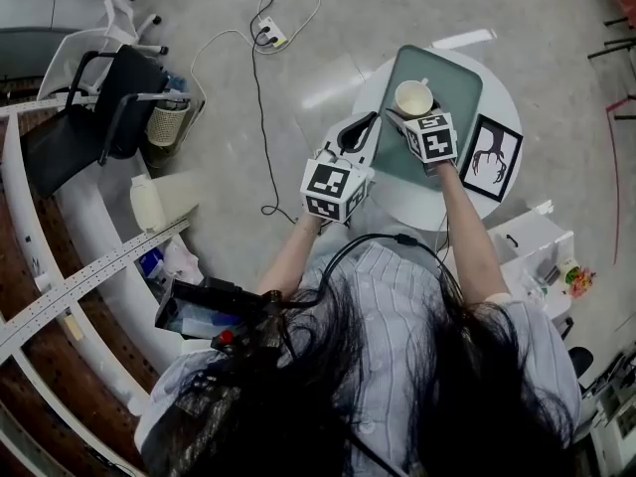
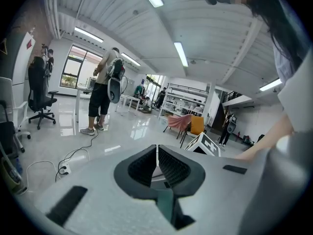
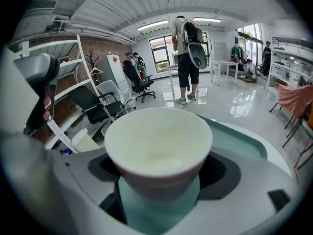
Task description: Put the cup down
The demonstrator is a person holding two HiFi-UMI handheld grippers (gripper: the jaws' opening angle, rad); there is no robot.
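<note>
Right hand-held gripper point(image 1: 408, 117): jaws closed onto the cup point(image 3: 159, 148), one on each flank of its lower wall. The cup is upright, mouth up, and looks empty. It sits directly ahead of this gripper, right between the jaw tips.

Key relation: the cup's long axis is vertical and crosses the gripper's reach at about a right angle. The green tray point(image 1: 459, 85) lies straight below the cup and runs on ahead of the jaws. Tray rests on the round white counter point(image 1: 397, 205). Cannot tell whether the cup's base touches the tray or hangs just above it, because the cup wall and jaws hide the base.

Left hand-held gripper point(image 2: 156, 154): jaws pressed together, nothing between them. It is just beside the right one, on its left, pointing past the tray's near-left edge and clear of the cup.

Judgement: the right gripper is the only one in play. Set-down looks like a straight drop onto the tray, cup kept level, then jaws parted sideways. A framed picture point(image 1: 492, 155) lies on the counter to the right of that gripper, outside the drop path.
</note>
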